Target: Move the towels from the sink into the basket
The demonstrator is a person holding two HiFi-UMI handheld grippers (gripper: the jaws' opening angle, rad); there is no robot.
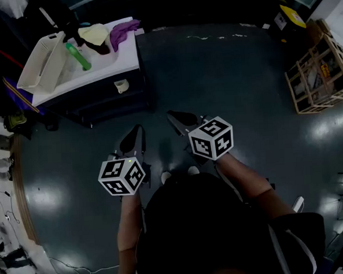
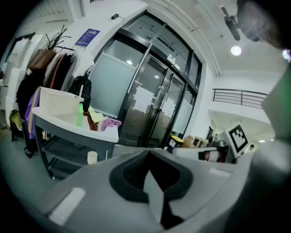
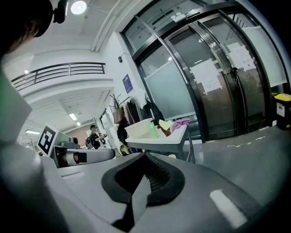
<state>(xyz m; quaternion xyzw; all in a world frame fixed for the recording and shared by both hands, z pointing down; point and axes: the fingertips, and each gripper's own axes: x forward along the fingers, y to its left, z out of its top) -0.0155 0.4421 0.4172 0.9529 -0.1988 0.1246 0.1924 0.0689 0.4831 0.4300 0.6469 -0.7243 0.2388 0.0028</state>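
The towels lie heaped on the white sink unit [image 1: 123, 62] at the far left: a yellow one [image 1: 94, 34], a purple one [image 1: 123, 31] and a dark red one [image 1: 100, 48]. A white basket [image 1: 39, 63] stands on the unit's left end, beside a green bottle [image 1: 78, 56]. My left gripper [image 1: 134, 136] and right gripper [image 1: 179, 118] hover over the dark floor, well short of the unit, both shut and holding nothing. The left gripper view has the basket [image 2: 61, 101] and the purple towel [image 2: 110, 123] far ahead. In the right gripper view the same pile [image 3: 173, 124] is distant.
A small cup [image 1: 121, 85] hangs at the unit's front. Wooden crates [image 1: 318, 75] and a yellow-lidded bin [image 1: 291, 16] stand at the right. Glass doors [image 2: 150, 91] rise behind the unit, and coats hang on a rack [image 2: 50, 68] at its left. A person [image 3: 94, 134] stands far off.
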